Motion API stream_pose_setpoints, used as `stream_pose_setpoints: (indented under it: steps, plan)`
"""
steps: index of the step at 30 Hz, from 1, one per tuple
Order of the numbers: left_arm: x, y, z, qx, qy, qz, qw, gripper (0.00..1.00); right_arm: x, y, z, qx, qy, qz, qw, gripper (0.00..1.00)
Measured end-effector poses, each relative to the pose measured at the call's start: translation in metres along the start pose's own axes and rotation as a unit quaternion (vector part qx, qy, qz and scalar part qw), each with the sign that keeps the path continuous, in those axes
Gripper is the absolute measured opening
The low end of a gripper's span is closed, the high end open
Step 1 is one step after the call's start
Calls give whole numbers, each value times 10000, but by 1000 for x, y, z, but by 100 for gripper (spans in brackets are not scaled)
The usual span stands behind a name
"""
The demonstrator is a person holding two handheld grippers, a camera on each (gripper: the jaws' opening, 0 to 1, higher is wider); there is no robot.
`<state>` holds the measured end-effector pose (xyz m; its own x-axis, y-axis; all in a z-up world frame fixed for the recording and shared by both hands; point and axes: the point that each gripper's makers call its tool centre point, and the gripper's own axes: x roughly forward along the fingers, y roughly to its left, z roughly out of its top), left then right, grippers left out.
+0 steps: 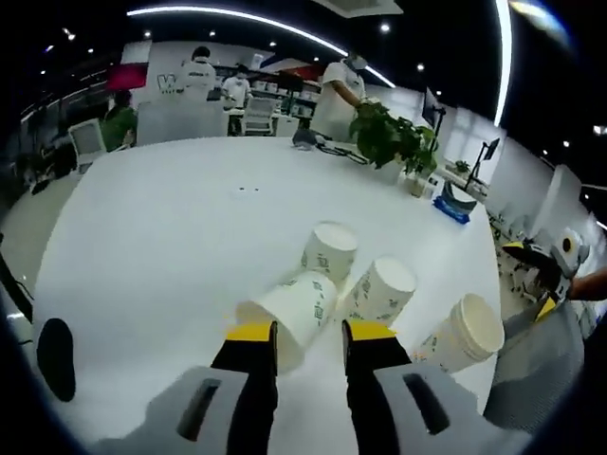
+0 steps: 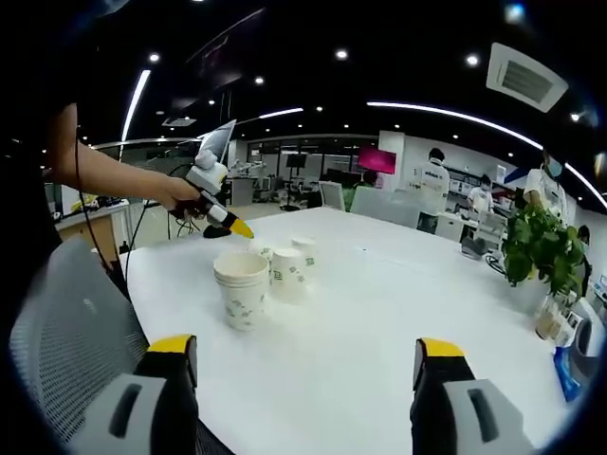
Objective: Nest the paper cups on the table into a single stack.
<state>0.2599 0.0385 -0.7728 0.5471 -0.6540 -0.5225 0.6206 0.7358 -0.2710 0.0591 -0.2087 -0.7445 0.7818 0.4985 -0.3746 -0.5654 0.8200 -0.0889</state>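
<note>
White table [image 1: 171, 237]: four paper cups clustered near one edge. One cup [image 1: 294, 313] lay on its side just ahead of the left gripper [image 1: 309, 341], jaws narrowly parted, empty. Upright cup stack [image 2: 241, 287] stood nearby. Right gripper [image 2: 305, 360]: jaws spread wide, empty.

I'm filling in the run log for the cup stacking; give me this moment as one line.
stage: approach | left gripper: open, nearing tipped cup | right gripper: open, wide, holding nothing | upright cups: on white table, unstacked
</note>
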Motion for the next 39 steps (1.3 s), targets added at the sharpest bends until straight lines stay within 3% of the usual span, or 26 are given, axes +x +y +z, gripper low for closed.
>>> stream_pose_setpoints:
  steps: [9, 13, 16, 27, 33, 39]
  plan:
    - [16, 13, -9, -782, -32, 6, 9969, 17, 0, 0, -1, -3, 26, -3, 10000, 96]
    - [21, 9, -14, -1242, -148, -86, 9921, 10, 0, -2, -3, 20, 68, -34, 10000, 95]
    - [21, 6, -15, -1299, -200, -238, 9910, 1, 0, -2, -3, 24, 62, -32, 10000, 95]
    - [-3, -13, -7, -754, -267, -358, 9962, 0, 0, -1, -2, 26, 38, 1, 10000, 95]
    - [-20, -25, 6, -70, -227, -333, 9992, 0, 0, -1, 0, 67, -28, 15, 10000, 96]
    - [-43, -54, 20, 497, -131, -364, 9980, 0, 0, 0, 1, 65, -48, 26, 10000, 97]
